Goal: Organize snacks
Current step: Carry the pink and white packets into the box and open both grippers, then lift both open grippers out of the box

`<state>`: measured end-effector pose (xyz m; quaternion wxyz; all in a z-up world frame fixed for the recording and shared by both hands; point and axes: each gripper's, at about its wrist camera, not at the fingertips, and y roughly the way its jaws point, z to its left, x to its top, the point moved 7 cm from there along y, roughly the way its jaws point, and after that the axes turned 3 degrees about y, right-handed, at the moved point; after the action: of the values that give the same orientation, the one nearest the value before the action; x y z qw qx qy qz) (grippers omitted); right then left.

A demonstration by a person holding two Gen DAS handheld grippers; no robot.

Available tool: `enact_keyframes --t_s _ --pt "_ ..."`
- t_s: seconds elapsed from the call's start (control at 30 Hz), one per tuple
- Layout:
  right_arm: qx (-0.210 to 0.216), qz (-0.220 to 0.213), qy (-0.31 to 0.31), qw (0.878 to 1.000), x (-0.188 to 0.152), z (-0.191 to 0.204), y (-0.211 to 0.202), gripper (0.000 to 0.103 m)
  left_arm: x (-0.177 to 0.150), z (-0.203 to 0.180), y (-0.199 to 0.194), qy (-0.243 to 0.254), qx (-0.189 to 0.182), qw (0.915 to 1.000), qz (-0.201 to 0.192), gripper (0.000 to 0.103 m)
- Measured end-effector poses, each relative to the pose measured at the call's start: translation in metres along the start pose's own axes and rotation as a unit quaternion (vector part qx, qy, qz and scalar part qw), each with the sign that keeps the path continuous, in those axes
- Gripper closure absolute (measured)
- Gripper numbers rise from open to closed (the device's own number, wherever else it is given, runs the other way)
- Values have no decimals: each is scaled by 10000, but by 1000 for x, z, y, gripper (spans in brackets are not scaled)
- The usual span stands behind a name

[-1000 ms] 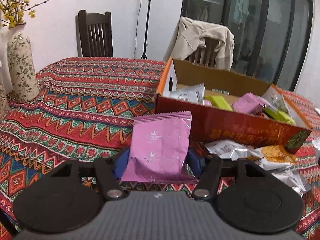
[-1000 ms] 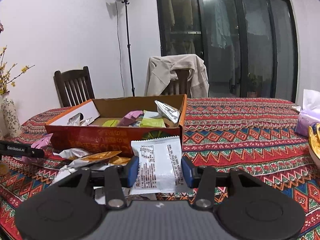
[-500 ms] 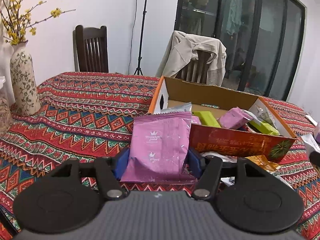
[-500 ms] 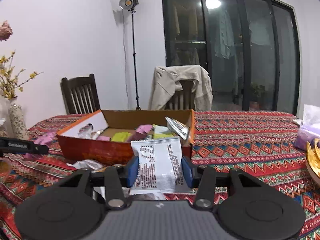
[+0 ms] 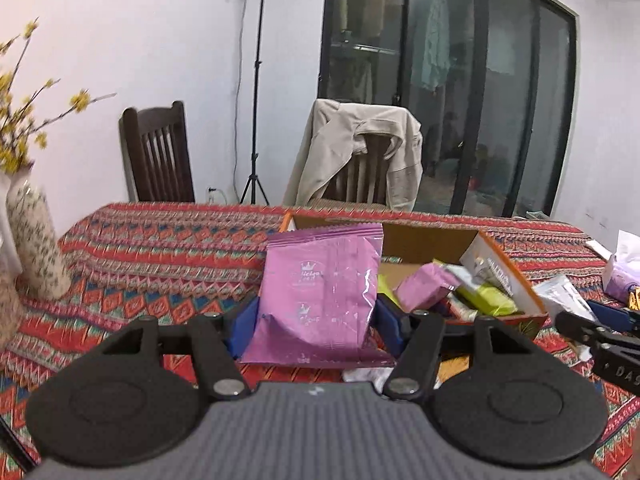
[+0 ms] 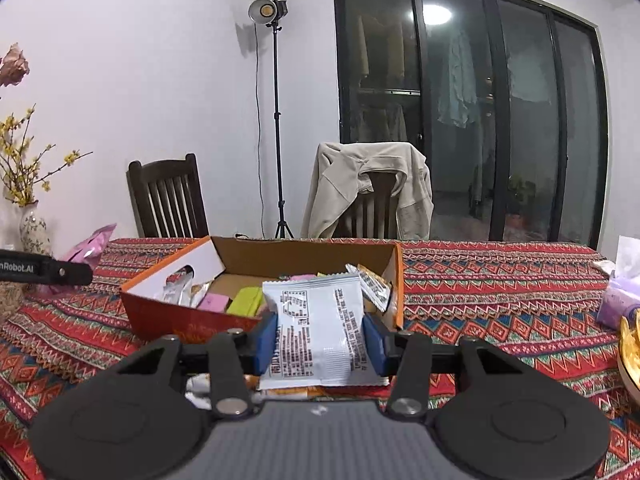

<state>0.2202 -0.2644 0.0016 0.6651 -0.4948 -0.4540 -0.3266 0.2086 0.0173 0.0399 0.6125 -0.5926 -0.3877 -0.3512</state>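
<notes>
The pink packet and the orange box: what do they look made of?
Pink packet: apparently thin plastic film, glossy, with highlights, wrinkles and a crimped top seal. Orange box: corrugated cardboard by the look of it, with a matte brown inside and a printed orange outside.

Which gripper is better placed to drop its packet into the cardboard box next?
Probably the right gripper: its white packet faces the cardboard box squarely, near its front wall.

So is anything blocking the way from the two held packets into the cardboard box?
Nothing visible does. The pink packet and the white packet are both held above the table, with the cardboard box open-topped just beyond them; only its near wall lies ahead, and both packets look high enough to clear it.
</notes>
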Motion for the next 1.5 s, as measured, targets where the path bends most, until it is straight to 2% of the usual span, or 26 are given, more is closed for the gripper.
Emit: enact_keyframes --t_s 0.27,0.53,0.63,0.73,0.83,1.1,1.17,1.2,1.23,1.27,1.3,1.33,1.5 --pt "8 -101 -130 9999 32 9 23 57 28 -20 33 -8 -20 10000 27 40" --pt "-32 0 403 9992 54 12 80 57 42 -23 83 -300 230 9993 -55 40" --pt "-50 -101 568 9983 52 10 94 58 39 -21 96 -311 302 9990 -78 40" --pt "-190 -333 391 9985 40 7 100 57 33 -16 104 -318 426 9984 -189 40" --pt "-199 -308 265 9990 33 3 106 57 27 -12 109 -425 418 9978 -284 40" --pt "-8 -52 349 9994 24 0 122 57 18 -10 122 -333 212 9992 -90 39" --pt "6 -27 362 9993 23 1 123 53 17 -9 121 -331 218 9992 -100 26" --pt "3 -23 365 9993 23 1 123 52 17 -8 120 -374 211 9990 -110 12" --pt "12 10 381 9993 22 0 124 38 18 -6 117 -444 219 9986 -163 2" --pt "12 64 431 9991 21 -1 124 15 20 -5 114 -490 235 9982 -238 0" --pt "26 70 484 9988 21 -3 124 5 22 -4 109 -503 261 9979 -318 0" --pt "36 37 522 9986 21 -4 122 0 23 -3 107 -503 274 9977 -359 0" --pt "-4 50 607 9981 23 -8 116 0 28 -1 100 -595 313 9970 -392 0"
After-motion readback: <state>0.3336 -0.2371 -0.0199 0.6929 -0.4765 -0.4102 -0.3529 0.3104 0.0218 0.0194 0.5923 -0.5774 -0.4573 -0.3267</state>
